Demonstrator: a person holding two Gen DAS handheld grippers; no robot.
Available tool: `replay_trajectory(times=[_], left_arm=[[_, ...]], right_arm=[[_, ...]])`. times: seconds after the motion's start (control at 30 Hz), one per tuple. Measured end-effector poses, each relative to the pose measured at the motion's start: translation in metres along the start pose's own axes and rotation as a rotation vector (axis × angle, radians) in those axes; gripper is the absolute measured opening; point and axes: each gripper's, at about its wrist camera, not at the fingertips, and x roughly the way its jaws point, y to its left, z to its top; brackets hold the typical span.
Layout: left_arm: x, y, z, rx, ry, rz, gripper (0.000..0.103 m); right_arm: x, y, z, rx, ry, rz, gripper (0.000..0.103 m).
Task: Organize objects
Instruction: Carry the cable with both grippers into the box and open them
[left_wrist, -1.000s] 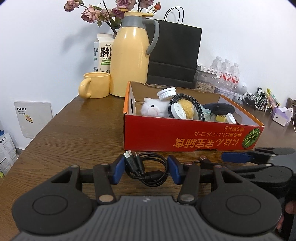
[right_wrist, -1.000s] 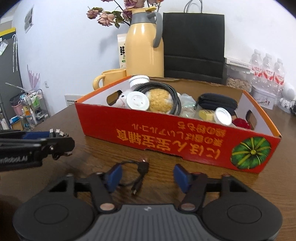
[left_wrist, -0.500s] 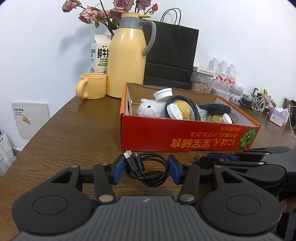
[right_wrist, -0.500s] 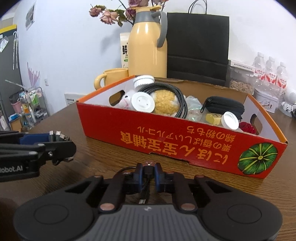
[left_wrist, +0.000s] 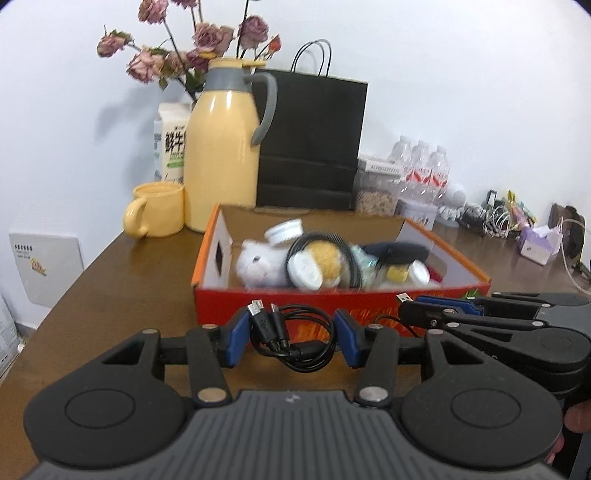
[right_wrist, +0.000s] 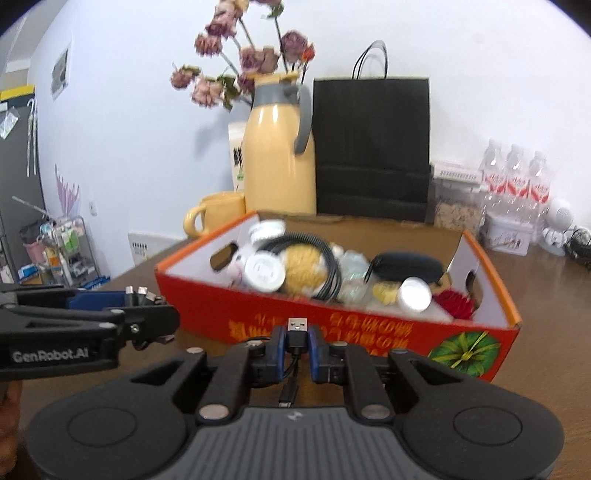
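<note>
**Black cable held at both ends before the red box**

Across the brown tabletop (left_wrist: 110, 280), the largest thing is the red cardboard box (right_wrist: 369, 325) with an orange rim, standing in the middle, just beyond both tools. Behind it, at the far wall, a black paper bag (left_wrist: 314, 140) stands upright, with a yellow thermos jug (left_wrist: 221, 162) to its left and a yellow mug (left_wrist: 159, 214) left of the jug, near the far left corner. Dried pink flowers (left_wrist: 199, 48) rise behind the jug, beside a milk carton (left_wrist: 170, 144). Far right along the wall stand three water bottles (right_wrist: 517, 184).

Inside the box lie a white plush toy (left_wrist: 258, 264) at the left end, a coiled black hose (right_wrist: 325, 266) around a yellow sponge-like ball (right_wrist: 301, 264), a black pouch (right_wrist: 406, 266) to the right, and several white lids (right_wrist: 264, 273).

The left tool (left_wrist: 291, 336) has its blue pads part-way apart, pressed on either side of the coiled bundle of a black USB cable (left_wrist: 295, 339); its small plugs stick up by the left pad. The bundle hangs in front of the box's near wall, clear of the tabletop.

The right tool (right_wrist: 297, 349) is nearly closed, clamped on the cable's larger USB plug (right_wrist: 297, 326), which points up and away toward the box; a thin length of cable trails below the pads.
</note>
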Motion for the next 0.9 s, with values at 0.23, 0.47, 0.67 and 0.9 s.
replay_trajectory(times=[0.23,0.47,0.67,0.9], left_arm=[[0.014,-0.018,0.028,0.02,-0.054,-0.022,0.05],[0.042,-0.027,0.05,0.024,-0.069,-0.032,0.05],[0.073,-0.031,0.068,0.031,-0.079,-0.032,0.05],[0.113,-0.028,0.079,0.031,-0.059,-0.021,0.05]], right_arm=[[0.001,-0.022,0.022,0.016,-0.065,-0.034,0.012],[0.017,-0.042,0.045,0.013,-0.107,-0.061,0.012],[0.04,-0.057,0.06,0.004,-0.113,-0.081,0.012],[0.069,-0.075,0.065,0.02,-0.085,-0.087,0.012]])
